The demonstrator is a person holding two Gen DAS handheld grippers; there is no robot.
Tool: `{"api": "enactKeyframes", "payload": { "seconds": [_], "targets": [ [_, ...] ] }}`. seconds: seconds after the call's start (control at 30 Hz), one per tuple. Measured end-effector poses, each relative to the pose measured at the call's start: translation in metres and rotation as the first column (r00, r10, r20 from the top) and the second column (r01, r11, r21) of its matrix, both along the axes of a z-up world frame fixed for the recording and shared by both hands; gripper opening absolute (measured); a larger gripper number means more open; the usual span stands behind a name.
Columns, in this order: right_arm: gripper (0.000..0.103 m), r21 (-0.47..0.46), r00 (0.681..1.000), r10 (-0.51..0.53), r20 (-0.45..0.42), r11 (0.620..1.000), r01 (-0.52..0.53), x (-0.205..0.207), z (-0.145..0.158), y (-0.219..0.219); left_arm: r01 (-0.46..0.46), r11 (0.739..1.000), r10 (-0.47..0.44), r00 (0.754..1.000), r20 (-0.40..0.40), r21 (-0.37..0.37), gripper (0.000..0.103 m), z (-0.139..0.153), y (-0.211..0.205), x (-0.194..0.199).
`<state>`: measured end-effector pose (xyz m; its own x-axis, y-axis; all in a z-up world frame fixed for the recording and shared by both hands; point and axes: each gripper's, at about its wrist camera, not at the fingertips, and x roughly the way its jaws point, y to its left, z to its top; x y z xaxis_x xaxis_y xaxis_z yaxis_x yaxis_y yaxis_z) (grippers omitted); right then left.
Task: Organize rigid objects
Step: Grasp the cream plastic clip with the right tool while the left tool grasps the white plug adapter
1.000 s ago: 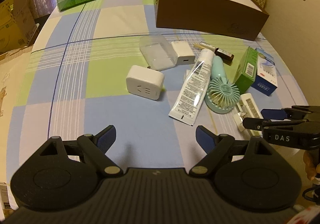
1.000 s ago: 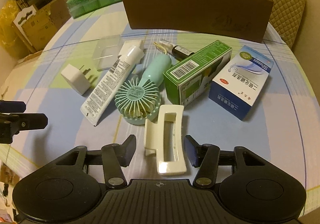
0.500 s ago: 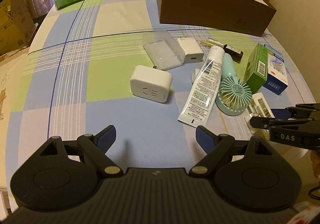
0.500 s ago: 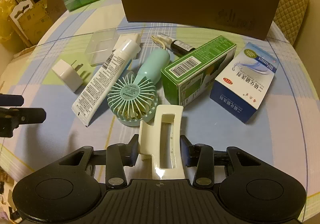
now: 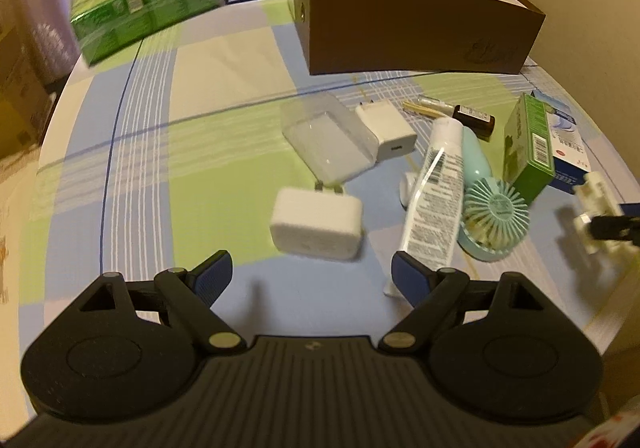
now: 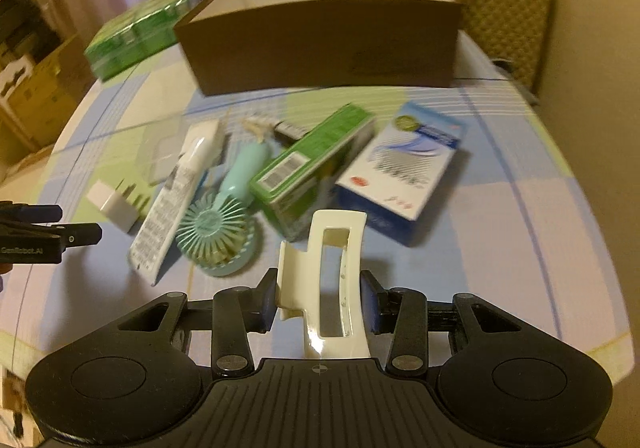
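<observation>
The right gripper (image 6: 319,302) has just closed on the hair clip (image 6: 328,280) and lifted it off the cloth; it now grasps the clip in front of the brown box (image 6: 320,44). The left gripper (image 5: 311,275), fingers spread and empty, has edged toward the white plug (image 5: 316,224). The task looks barely begun: fan (image 6: 218,232), tube (image 6: 172,196) and cartons lie before the box. Only the left view shows the box's bare white inside; only the right view shows the grip plainly.
</observation>
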<state>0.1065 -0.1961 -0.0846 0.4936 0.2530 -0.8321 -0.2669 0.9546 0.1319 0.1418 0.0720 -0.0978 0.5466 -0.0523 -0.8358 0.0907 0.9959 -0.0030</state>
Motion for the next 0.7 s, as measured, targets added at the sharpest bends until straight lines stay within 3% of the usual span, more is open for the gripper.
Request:
{"api": "enactKeyframes", "payload": {
  "seconds": [0.37,0.5,0.63,0.7],
  "targets": [
    [0.038,-0.009,0.989,-0.146,0.008,0.989,0.146,-0.002,0.012,-0.042,0.121,0.993,-0.121,0.993,-0.006,0.015,0.081,-0.016,-0.002,0.034],
    [0.038,-0.010,0.985,-0.174,0.015,0.985,0.175,0.000,0.016,-0.055,0.143,0.990,-0.142,0.990,-0.019,0.019,0.065,-0.021,-0.003,0.041],
    [0.038,-0.010,0.982,-0.188,0.022,0.982,0.188,0.003,0.019,-0.066,0.150,0.989,-0.149,0.988,-0.025,0.019,0.054,-0.022,-0.005,0.043],
    [0.038,-0.009,0.982,-0.188,0.022,0.982,0.188,0.006,0.019,-0.070,0.144,0.989,-0.143,0.989,-0.025,0.018,0.054,-0.023,-0.007,0.043]
  ]
}}
